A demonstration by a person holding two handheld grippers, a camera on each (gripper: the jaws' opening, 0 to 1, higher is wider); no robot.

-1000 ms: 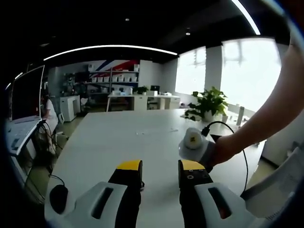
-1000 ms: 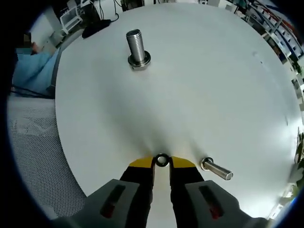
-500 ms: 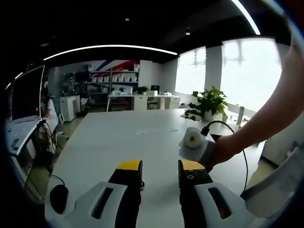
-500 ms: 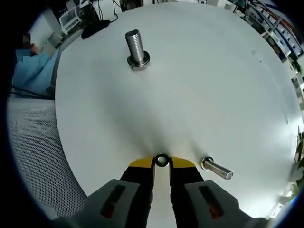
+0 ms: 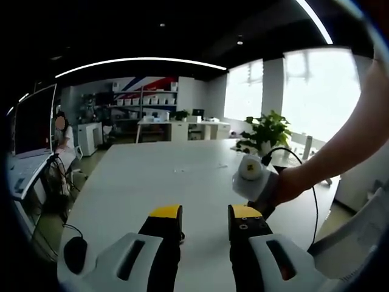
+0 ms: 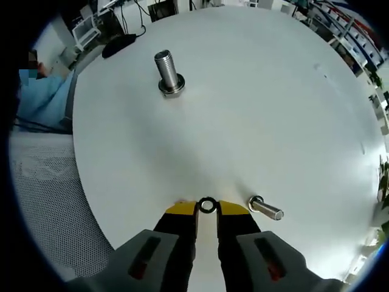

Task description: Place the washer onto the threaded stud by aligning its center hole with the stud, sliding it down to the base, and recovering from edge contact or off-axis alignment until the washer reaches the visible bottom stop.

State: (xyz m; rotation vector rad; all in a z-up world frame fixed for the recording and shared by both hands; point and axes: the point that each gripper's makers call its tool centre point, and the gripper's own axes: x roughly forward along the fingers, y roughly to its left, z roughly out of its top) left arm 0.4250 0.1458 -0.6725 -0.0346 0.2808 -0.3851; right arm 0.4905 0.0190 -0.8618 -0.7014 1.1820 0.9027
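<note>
The big white table (image 6: 261, 109) holds 2 bolts. The stud (image 6: 166, 74) stands up, far from the right gripper (image 6: 207, 209). That gripper pinches the small washer (image 6: 207, 205). A bolt (image 6: 265, 208) lies beside it. The left gripper (image 5: 205, 214) is a bit open, holding nothing.

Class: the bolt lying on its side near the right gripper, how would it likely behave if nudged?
The bolt lies flat on the smooth white table; its round shank would probably roll, curving around its wider head. It looks like solid metal, so likely stiff and heavy for its size.
</note>
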